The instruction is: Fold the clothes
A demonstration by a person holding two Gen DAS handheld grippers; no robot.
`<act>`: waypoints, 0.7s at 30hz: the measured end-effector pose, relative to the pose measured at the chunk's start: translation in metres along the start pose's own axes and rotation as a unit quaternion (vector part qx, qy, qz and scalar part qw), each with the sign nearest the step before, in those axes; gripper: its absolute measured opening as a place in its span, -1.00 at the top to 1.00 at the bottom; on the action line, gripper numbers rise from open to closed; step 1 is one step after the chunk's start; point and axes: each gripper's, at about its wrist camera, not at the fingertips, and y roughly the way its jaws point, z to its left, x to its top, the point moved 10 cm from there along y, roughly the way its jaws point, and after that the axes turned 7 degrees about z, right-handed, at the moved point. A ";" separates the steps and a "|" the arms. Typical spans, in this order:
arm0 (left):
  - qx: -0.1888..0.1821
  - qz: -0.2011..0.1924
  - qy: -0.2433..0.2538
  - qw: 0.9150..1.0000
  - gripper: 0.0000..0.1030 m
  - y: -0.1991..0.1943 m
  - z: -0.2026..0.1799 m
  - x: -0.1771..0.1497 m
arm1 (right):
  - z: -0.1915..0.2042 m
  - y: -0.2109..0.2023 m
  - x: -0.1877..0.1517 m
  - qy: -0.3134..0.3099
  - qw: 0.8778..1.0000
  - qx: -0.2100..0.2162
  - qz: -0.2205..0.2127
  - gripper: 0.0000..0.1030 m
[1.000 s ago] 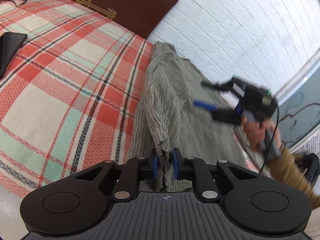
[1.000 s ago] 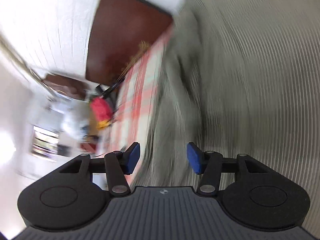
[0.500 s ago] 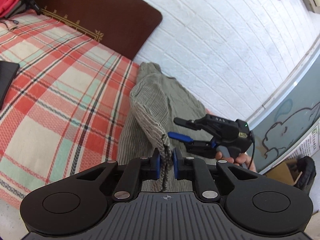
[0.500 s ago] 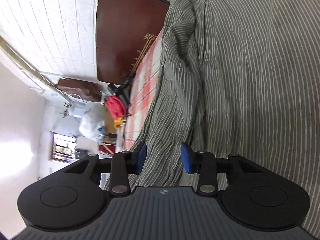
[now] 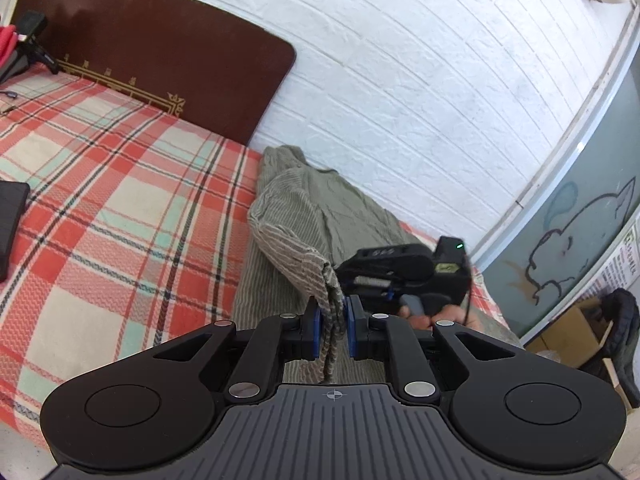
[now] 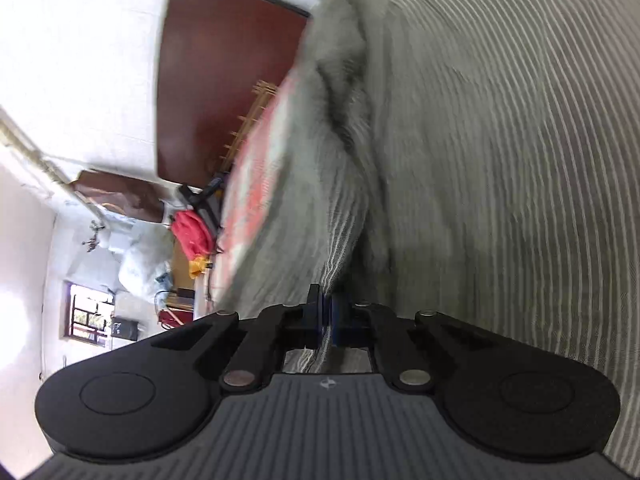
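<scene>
The striped green garment (image 5: 320, 216) lay along the wall-side edge of the plaid bedspread (image 5: 100, 200), one edge raised off the bed. The left gripper (image 5: 333, 332) held that bunched edge between narrowly set pads, higher than a second before. The right gripper (image 6: 326, 318), whose jaws had stood wide a second earlier, had closed on a fold of the same cloth. Both edges being secured, the garment appeared ready to be lifted and carried across for a fold. A headboard (image 5: 160, 60) stood behind.
</scene>
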 end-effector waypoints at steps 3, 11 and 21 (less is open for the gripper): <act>-0.022 0.035 -0.015 0.999 0.76 0.004 0.000 -0.008 | 0.026 -0.026 0.008 -0.048 0.998 -0.005 -0.026 0.91; -0.020 0.171 -0.021 0.985 0.39 0.058 0.000 -0.071 | 0.024 -0.041 -0.002 -0.092 0.992 -0.085 -0.007 0.86; 0.038 0.160 0.026 0.986 -0.27 0.028 0.014 -0.077 | 0.003 -0.066 -0.017 -0.048 0.995 -0.072 -0.045 0.12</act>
